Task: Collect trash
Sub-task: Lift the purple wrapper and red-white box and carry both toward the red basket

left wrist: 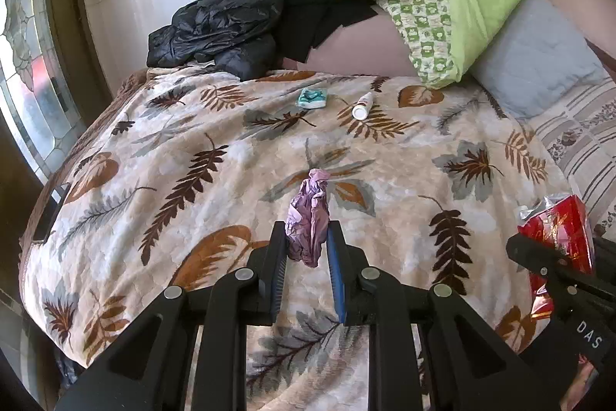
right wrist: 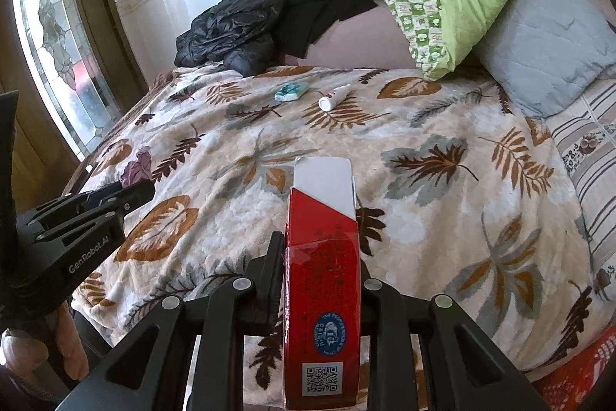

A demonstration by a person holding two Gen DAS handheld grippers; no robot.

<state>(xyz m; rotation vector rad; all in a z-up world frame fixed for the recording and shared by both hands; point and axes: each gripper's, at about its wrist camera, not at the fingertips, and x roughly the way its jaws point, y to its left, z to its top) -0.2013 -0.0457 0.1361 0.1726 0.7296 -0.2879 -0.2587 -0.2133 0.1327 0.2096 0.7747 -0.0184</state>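
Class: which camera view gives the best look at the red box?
The right wrist view: the red box fills the centre, clamped in the right gripper, label readable. The left wrist view catches only part of it at the right edge.

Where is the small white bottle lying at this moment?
In both views the white bottle lies on the leaf-patterned blanket at the far side of the bed, just right of the teal packet and in front of the green quilt.

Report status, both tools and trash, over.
Left tool shut on crumpled purple wrapper. Right tool shut on red-and-white carton. Teal packet, small white bottle on bed, uncollected. Nothing blocking.
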